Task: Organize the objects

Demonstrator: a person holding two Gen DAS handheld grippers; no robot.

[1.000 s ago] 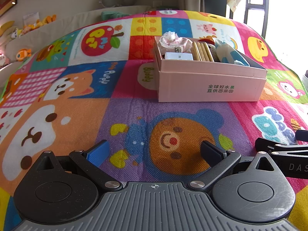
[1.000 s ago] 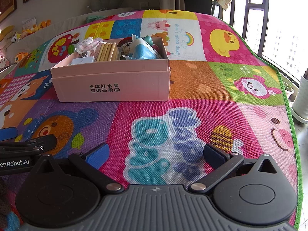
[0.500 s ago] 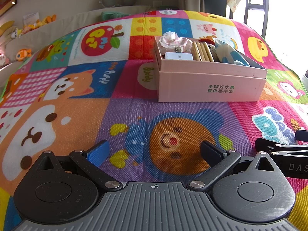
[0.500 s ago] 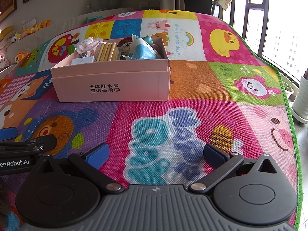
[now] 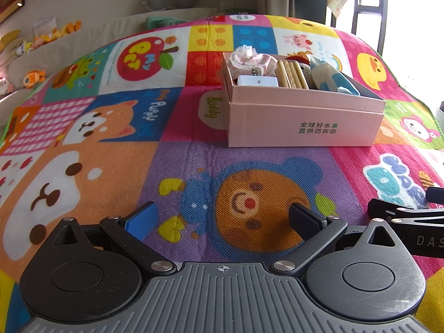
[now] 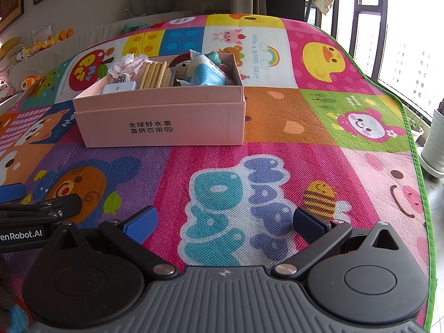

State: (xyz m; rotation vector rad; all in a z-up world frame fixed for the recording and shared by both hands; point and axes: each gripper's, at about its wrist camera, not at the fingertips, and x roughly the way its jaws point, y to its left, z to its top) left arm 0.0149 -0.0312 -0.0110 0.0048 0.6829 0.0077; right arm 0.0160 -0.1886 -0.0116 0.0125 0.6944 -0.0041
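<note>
A pink cardboard box (image 5: 302,122) (image 6: 163,122) stands on a colourful cartoon play mat (image 5: 116,155) (image 6: 305,127). Inside it lie a white flat device (image 5: 257,81) (image 6: 120,87), a lacy pink cloth (image 5: 249,58) (image 6: 126,63), a row of beige biscuits-like slabs (image 5: 292,73) (image 6: 155,75) and a blue-white packet (image 5: 330,79) (image 6: 206,70). My left gripper (image 5: 223,216) is open low over the mat, well short of the box. My right gripper (image 6: 224,220) is open too, nothing between its fingers, over the mat to the box's right front.
The other gripper's black body shows at the right edge (image 5: 410,216) and the left edge (image 6: 33,208). Plush toys (image 5: 30,77) sit on a ledge at far left. A window (image 6: 402,41) and a white pot (image 6: 434,144) lie beyond the mat's green right edge.
</note>
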